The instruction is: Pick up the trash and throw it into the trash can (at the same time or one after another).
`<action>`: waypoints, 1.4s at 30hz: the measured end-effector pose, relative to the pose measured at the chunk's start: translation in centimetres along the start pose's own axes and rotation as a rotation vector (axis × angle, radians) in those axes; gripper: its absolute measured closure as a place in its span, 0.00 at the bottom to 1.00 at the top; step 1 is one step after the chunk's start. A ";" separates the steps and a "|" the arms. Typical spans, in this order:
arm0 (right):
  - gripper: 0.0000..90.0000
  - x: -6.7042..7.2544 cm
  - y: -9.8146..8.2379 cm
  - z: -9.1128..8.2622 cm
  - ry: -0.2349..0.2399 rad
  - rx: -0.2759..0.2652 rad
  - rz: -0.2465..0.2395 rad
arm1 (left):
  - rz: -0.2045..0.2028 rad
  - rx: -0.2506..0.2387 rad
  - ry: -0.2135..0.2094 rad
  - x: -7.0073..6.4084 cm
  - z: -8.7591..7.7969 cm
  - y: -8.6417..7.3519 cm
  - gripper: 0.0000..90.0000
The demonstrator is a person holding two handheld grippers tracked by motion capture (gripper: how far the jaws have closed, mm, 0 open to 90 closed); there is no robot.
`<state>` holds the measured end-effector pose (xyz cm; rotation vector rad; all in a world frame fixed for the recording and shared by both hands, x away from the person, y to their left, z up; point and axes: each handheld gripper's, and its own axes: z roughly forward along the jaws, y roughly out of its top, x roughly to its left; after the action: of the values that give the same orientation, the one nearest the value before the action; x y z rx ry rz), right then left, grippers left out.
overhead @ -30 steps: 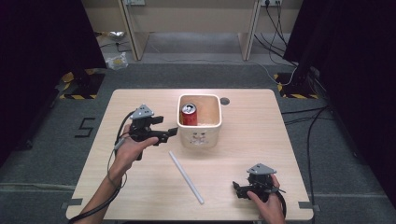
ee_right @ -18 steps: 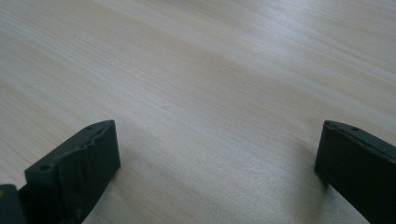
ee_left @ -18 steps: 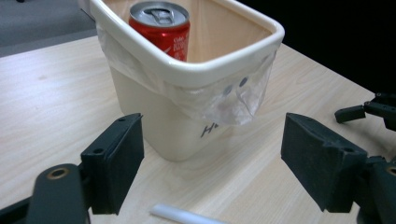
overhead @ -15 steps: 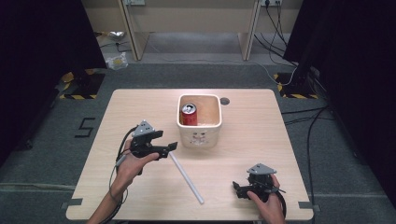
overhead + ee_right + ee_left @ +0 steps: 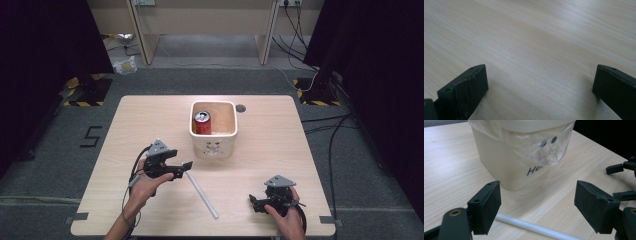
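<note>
While straddling white tube [image 5: 534,228], left gripper [image 5: 537,202] wide.

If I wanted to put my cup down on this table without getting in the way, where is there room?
The far left corner of the table, left of the cream bin, is bare, and so is the right side between the bin and the table's right edge. It is crowded near the front: the left gripper hangs over the white tube, and the right gripper sits near the front right.
</note>
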<state>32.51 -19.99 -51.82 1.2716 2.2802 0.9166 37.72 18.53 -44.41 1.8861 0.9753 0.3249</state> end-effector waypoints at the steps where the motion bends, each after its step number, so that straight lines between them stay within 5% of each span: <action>1: 0.00 0.0 0.0 0.0 0.000 0.000 0.000 | 0.000 0.004 0.007 -0.1 0.2 -0.3 0.23; 17: 0.00 0.0 0.0 0.0 -0.001 -0.001 -0.004 | -0.004 0.089 0.013 -2.0 2.9 -3.8 0.24; 31: 0.00 0.0 0.0 0.0 -0.002 -0.002 -0.004 | -0.011 0.098 0.039 -2.6 3.6 -4.6 0.24; 42: 0.00 0.0 -0.1 0.0 0.000 -0.001 -0.006 | 0.035 0.134 0.069 -3.3 4.7 -5.0 0.24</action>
<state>32.46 -20.02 -51.83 1.2634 2.2815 0.9156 35.87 14.27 -50.43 2.0262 1.0334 0.3556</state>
